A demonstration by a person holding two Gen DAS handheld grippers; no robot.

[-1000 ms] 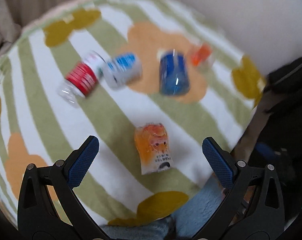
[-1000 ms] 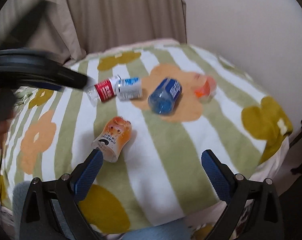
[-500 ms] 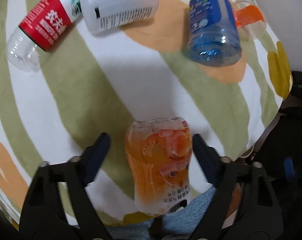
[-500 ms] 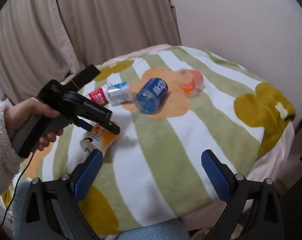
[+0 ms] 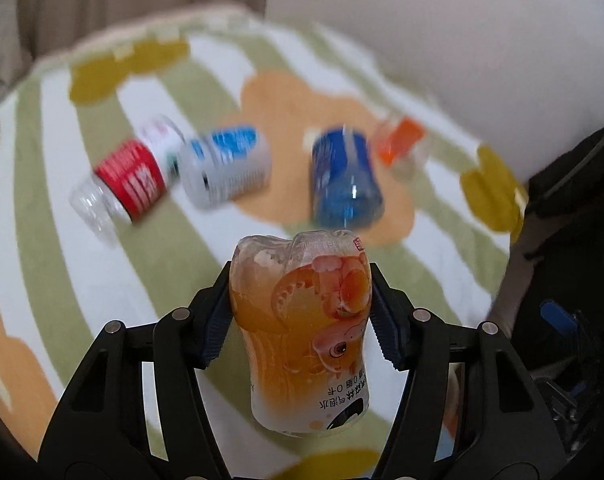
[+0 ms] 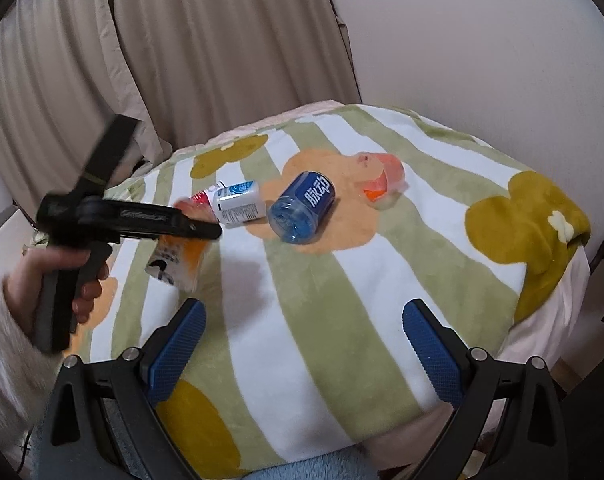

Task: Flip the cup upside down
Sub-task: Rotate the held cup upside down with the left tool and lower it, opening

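Left claw [image 5: 300,320] grips the orange cup [image 5: 308,332], seemingly above the blanket [image 5: 206,264]; right claw [image 6: 302,344] gapes.

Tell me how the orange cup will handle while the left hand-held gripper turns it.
The orange cup looks like thin clear plastic, so probably light and crushable. The left hand-held gripper pinches its curved sides; it might slip or twist. If released sideways, it would likely roll.

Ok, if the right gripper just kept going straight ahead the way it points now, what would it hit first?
Probably the striped blanket. The right gripper is open and empty, and nothing lies between its fingers. The blue cup lies further along, roughly in line, but depth is hard to judge here.
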